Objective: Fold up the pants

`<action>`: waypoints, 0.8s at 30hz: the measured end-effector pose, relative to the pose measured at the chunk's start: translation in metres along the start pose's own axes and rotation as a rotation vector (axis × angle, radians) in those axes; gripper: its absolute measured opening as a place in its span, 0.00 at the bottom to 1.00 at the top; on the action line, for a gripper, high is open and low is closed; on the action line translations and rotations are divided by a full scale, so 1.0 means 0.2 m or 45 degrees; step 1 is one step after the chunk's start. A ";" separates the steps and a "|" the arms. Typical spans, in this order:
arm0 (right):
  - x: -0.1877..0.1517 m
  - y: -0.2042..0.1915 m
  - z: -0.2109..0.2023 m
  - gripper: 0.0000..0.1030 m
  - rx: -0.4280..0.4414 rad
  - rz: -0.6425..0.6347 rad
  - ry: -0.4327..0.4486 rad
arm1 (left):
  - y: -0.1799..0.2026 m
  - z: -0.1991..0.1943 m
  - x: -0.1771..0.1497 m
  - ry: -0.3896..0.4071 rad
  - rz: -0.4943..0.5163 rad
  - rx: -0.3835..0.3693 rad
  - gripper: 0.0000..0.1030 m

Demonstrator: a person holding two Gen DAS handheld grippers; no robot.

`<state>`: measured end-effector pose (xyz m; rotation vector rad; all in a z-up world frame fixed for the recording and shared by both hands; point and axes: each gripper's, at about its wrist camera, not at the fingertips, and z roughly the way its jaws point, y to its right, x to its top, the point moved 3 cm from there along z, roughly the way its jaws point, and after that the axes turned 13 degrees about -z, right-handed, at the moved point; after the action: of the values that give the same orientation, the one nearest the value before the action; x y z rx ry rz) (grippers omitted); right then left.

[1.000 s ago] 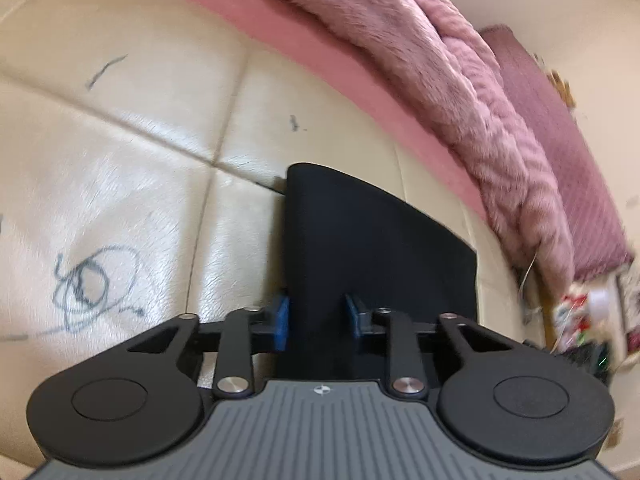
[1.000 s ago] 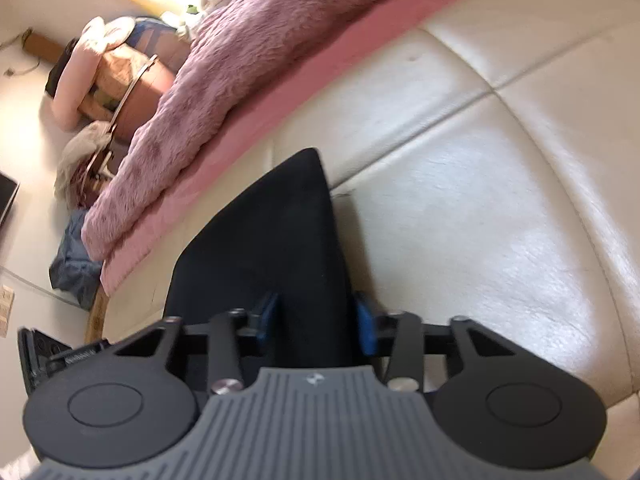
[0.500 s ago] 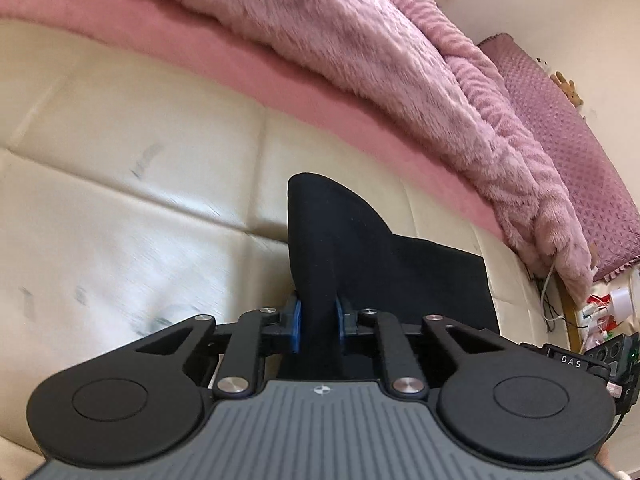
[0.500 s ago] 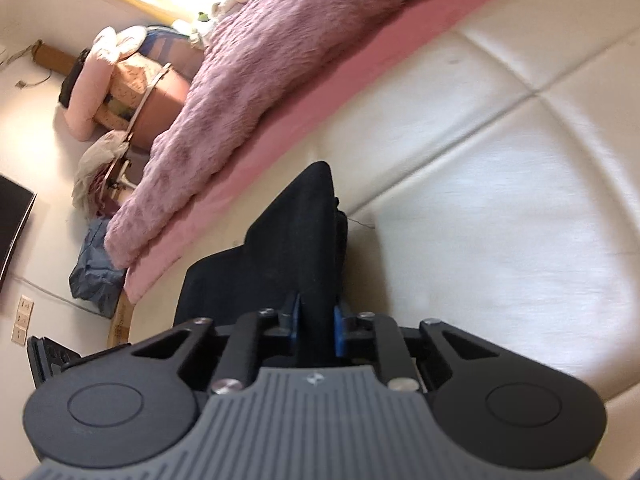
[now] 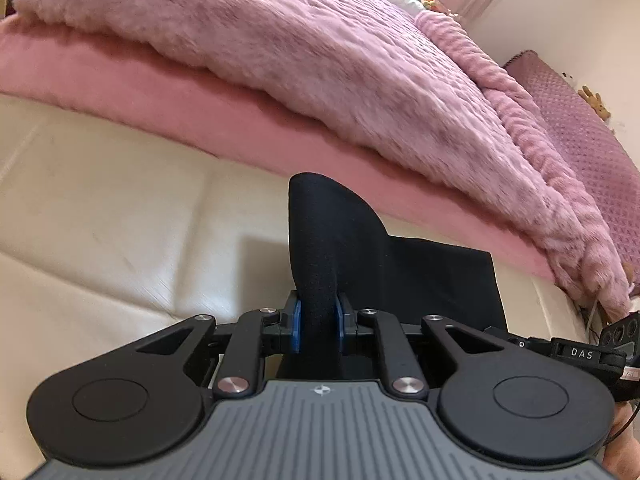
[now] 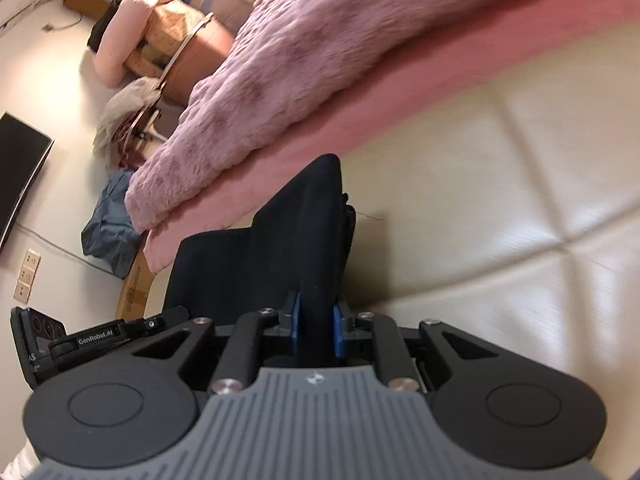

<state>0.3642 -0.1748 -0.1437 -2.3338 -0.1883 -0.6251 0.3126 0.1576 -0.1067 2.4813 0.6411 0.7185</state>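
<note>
The black pants lie partly folded on a cream leather cushion. My left gripper is shut on one corner of the pants, and the cloth stands up in a peak between the blue pads. My right gripper is shut on another corner of the pants, also lifted into a peak. The rest of the cloth trails flat toward the pink bedding. The other gripper's body shows at each view's edge.
A fluffy pink blanket over a pink sheet borders the cushion's far side. In the right wrist view a dark screen, a blue bag, a cardboard box and piled clothes stand beyond the bed.
Both grippers closed from open onto the pants' corners, then lifted them, so the cloth rises into peaks. The views tilted up toward the pink blanket.
</note>
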 end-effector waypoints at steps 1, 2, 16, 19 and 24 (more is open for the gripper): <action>0.02 -0.03 0.05 0.11 0.006 -0.010 -0.005 | -0.02 0.00 0.03 0.003 0.007 0.008 0.17; 0.05 -0.06 0.10 0.11 0.013 -0.019 -0.012 | -0.05 0.01 0.06 0.006 0.010 0.014 0.17; 0.14 -0.06 0.45 0.12 0.003 -0.047 -0.071 | -0.33 0.18 0.19 0.014 -0.048 0.023 0.24; 0.12 -0.04 0.45 0.13 -0.007 -0.054 -0.078 | -0.35 0.18 0.18 0.026 -0.049 0.008 0.30; 0.12 -0.06 0.44 0.19 -0.041 -0.089 -0.082 | -0.36 0.12 0.18 0.034 -0.033 0.044 0.34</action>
<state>0.4158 -0.1090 -0.1809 -2.3887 -0.2924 -0.5915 0.3319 0.2260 -0.1513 2.4936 0.7001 0.7378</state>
